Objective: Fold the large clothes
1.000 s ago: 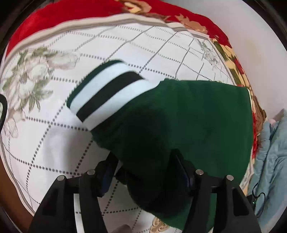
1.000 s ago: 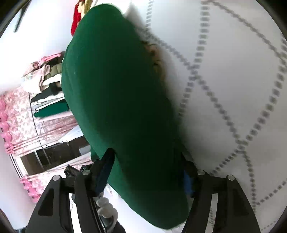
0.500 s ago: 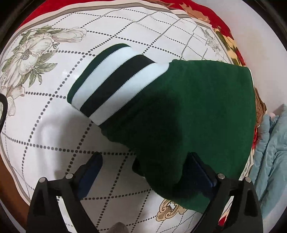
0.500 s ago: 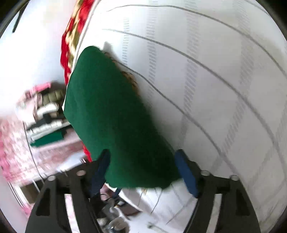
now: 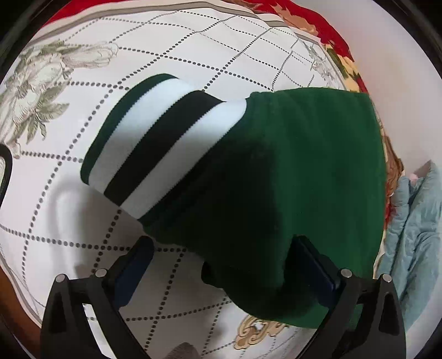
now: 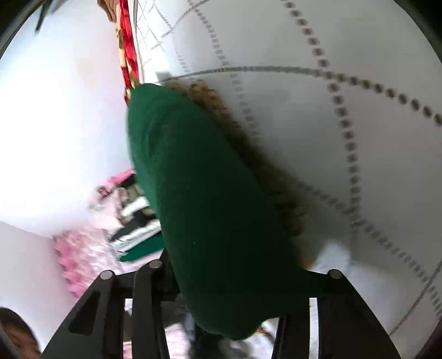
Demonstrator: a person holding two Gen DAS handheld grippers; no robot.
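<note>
A dark green garment [image 5: 290, 176] with a white-and-black striped hem band [image 5: 163, 143] lies folded on a white quilted bedspread [image 5: 193, 44]. My left gripper [image 5: 221, 265] is open, its jaws wide apart, with the garment's near fold lying between them. In the right wrist view the same green garment [image 6: 210, 210] fills the middle. My right gripper [image 6: 234, 298] has the cloth lying over its jaws, and its fingertips are hidden by the cloth.
A red floral blanket edge [image 5: 326, 24] runs along the bed's far side. A pale blue garment [image 5: 414, 226] lies at the right. A pile of pink and green clothes [image 6: 124, 221] sits beyond the bed edge. White wall behind.
My left gripper has opened and let go of the green fold, which now rests on the bed. The right gripper has swung and the cloth sits closer over its jaws.
</note>
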